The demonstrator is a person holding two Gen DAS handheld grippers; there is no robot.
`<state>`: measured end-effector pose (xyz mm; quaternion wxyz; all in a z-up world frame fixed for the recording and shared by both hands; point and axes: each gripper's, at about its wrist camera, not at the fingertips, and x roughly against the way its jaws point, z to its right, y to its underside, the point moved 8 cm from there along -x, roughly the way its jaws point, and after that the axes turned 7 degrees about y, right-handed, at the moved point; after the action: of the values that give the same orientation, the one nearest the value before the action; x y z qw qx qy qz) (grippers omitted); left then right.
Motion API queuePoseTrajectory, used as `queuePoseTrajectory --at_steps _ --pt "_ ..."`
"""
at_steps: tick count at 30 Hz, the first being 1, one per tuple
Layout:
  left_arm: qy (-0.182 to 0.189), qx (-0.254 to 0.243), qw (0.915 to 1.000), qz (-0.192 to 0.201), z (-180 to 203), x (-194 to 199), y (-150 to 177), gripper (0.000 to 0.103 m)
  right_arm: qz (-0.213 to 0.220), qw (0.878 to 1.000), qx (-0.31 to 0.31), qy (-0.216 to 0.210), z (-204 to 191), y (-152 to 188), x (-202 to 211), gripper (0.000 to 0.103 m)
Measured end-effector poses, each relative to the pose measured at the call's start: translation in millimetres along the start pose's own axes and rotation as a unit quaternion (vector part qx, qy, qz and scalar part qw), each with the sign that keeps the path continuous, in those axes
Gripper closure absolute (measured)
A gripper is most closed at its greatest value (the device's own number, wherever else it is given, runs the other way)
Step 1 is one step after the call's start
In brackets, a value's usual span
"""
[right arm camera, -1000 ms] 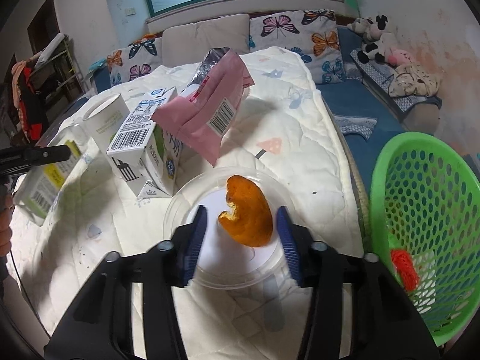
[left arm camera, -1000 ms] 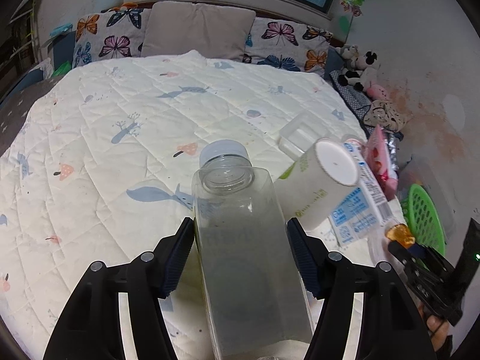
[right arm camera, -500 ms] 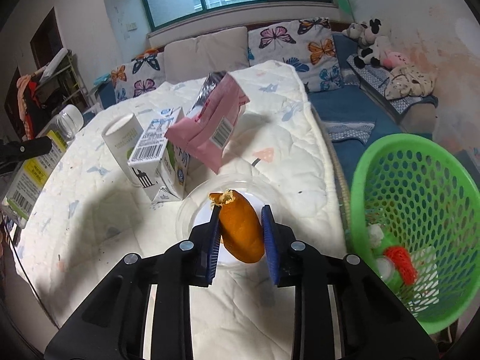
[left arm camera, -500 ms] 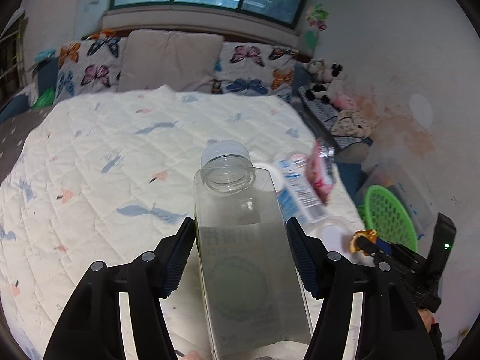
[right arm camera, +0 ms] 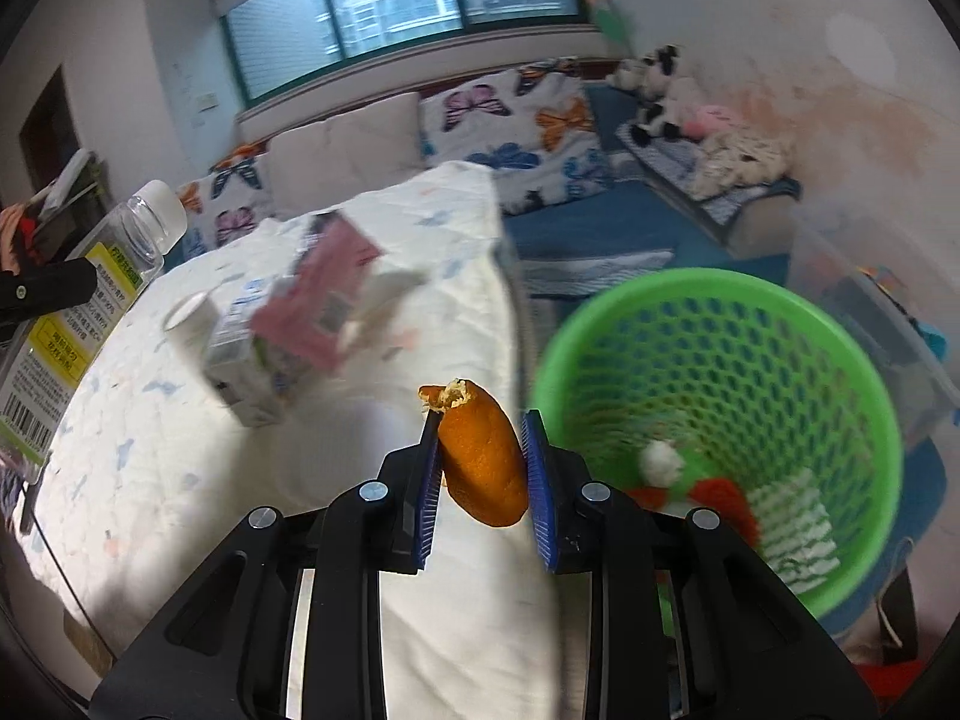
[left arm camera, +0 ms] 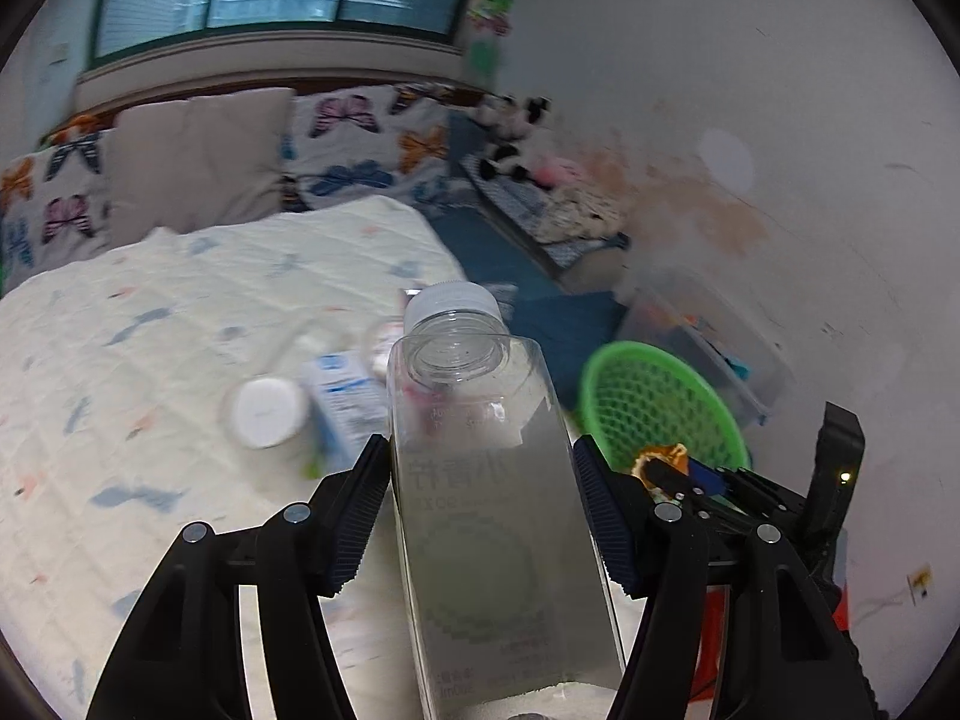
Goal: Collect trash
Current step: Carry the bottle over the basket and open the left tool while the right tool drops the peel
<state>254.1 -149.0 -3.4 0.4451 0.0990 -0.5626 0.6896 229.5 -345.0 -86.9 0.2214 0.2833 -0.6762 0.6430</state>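
trash, a half-eaten orange bread roll (right arm camera: 483, 459), sat pinched in the right gripper (right arm camera: 480, 468), just left of the green perforated plastic basket (right arm camera: 714, 414) on the floor. the left gripper (left arm camera: 480, 507) clamped a clear square plastic bottle (left arm camera: 492, 498). left of the basket, a white milk carton (right arm camera: 240, 363) and pink wrapper (right arm camera: 318, 306) lay on the quilted bed (right arm camera: 180, 462).

Green basket (right arm camera: 714, 324), orange bread piece (right arm camera: 483, 462), butterfly-patterned pillows (right arm camera: 510, 126).

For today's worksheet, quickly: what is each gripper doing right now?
Left gripper: shut on the clear plastic bottle.
Right gripper: shut on the orange bread piece, beside the green basket.
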Motion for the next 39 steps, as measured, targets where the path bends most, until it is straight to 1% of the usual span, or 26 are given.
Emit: queuePoseTrajectory --at_steps 5,8,11,12,14,15,18,24,26,28,37,39 --pt "0.036 -0.022 0.9988 -0.025 38 -37 -7 0.042 -0.009 0.999 -0.018 0.041 42 5 -1 0.076" --pt "0.054 -0.034 0.9972 -0.038 60 -56 -10 0.042 -0.017 0.997 -0.036 0.065 69 11 -6 0.074" --pt "0.064 -0.047 0.9954 -0.053 80 -78 -12 0.042 -0.03 0.995 -0.056 0.074 91 20 -10 0.072" --pt "0.07 -0.054 0.9943 -0.059 89 -86 -12 0.042 -0.032 0.995 -0.061 0.079 96 23 -11 0.071" --pt "0.075 -0.066 0.9929 -0.065 100 -96 -12 0.042 -0.033 0.993 -0.069 0.086 106 26 -10 0.058" --pt "0.079 -0.073 0.9918 -0.069 108 -103 -13 0.042 -0.033 0.993 -0.074 0.09 112 29 -9 0.055" --pt "0.087 -0.087 0.989 -0.082 125 -122 -10 0.042 -0.032 0.991 -0.084 0.095 123 35 -3 0.054" --pt "0.09 -0.11 0.9828 -0.117 148 -165 0 0.042 -0.024 0.991 -0.091 0.099 131 44 14 0.05" --pt "0.086 -0.116 0.9815 -0.126 153 -176 4 0.042 -0.02 0.99 -0.089 0.103 132 47 19 0.044" --pt "0.086 -0.119 0.9798 -0.136 156 -188 9 0.042 -0.017 0.99 -0.087 0.11 133 50 22 0.042" --pt "0.092 -0.127 0.9724 -0.173 169 -221 27 0.042 -0.017 0.99 -0.092 0.108 132 59 28 0.042" --pt "0.096 -0.123 0.9727 -0.172 169 -221 28 0.041 -0.016 0.99 -0.094 0.107 132 62 31 0.041"
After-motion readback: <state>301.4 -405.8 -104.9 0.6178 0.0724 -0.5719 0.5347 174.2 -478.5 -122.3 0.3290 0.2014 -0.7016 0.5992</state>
